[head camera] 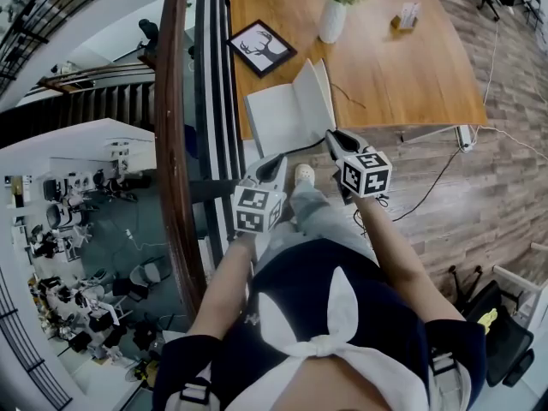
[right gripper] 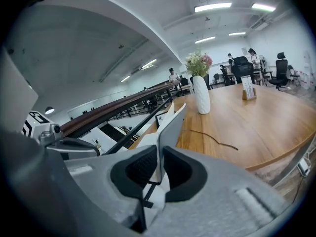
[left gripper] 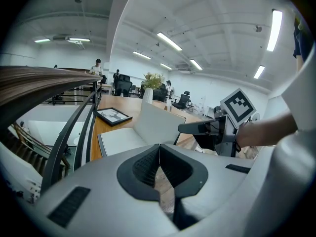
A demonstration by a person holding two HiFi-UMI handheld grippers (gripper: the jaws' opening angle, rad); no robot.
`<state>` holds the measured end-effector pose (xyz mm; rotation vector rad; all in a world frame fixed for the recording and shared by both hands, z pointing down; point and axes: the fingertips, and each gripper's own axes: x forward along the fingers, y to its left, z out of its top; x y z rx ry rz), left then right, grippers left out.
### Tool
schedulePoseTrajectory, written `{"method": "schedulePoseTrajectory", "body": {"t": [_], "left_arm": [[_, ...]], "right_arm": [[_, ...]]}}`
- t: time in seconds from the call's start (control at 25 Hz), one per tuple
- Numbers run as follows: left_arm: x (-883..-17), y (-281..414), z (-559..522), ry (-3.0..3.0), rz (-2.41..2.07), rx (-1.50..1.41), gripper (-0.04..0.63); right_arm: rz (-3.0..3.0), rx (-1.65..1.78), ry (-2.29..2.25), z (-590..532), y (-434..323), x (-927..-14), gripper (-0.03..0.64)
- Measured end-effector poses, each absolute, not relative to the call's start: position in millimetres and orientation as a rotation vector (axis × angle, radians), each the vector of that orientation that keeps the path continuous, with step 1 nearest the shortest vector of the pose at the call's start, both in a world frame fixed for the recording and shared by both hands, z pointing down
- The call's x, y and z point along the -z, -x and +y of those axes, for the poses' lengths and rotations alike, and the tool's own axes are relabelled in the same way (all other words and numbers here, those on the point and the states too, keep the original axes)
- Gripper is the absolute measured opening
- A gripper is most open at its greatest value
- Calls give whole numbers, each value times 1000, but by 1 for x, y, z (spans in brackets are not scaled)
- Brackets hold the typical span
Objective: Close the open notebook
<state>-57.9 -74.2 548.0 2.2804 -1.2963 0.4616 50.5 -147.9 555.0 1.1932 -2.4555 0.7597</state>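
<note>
The white notebook (head camera: 278, 118) lies open at the near left corner of the wooden table (head camera: 411, 75). Its left half is flat, while the right cover (head camera: 317, 92) stands nearly upright. My right gripper (head camera: 330, 134) is shut on that cover's lower near edge, and in the right gripper view the thin white cover (right gripper: 170, 125) sits pinched between the pads (right gripper: 159, 168). My left gripper (head camera: 277, 163) hangs just off the table's near edge, shut and empty (left gripper: 159, 158), aimed at the flat page (left gripper: 123, 138). The right gripper (left gripper: 200, 128) shows there beside the raised cover (left gripper: 158, 120).
A framed deer picture (head camera: 261, 47) lies behind the notebook. A white vase with flowers (head camera: 332, 17) and a small card stand (head camera: 408, 15) sit further back. A thin cable (head camera: 347, 95) runs beside the notebook. A wooden-topped railing (head camera: 175, 127) borders the left.
</note>
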Motion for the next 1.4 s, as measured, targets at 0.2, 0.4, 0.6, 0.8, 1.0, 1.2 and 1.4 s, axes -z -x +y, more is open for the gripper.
{"method": "schedulePoseTrajectory", "body": {"t": [0.2,0.4,0.6,0.8,1.0,1.2,1.4], "left_arm": [[-546,62,-72,-2274,-1309,-455,19],[-545,66,-67,-2269,-1320,-455,20],[-544,70,-66,-2258,-1330,-448,20],[-547,74,-66,-2251,-1336,-442,19],[-548,77,-63,-2242,-1345,-442,19],[-548,78,-61,-2238,-1353,-440,19],[-548,80,-58,-2231,-1361,-441,20]], "right_arm": [[-2460,-656,-1153,-145,-41,-553,40],[-2466,-626,-1126,-140,-34,-552,40],[-2468,-586,-1094,-137,-26,-550,40],[-2472,-555,-1069,-136,-18,-553,40],[-2472,-536,-1043,-133,-12,-554,40],[-2468,-495,-1015,-130,-7,-554,40],[-2473,-477,-990,-128,-2,-555,40]]}}
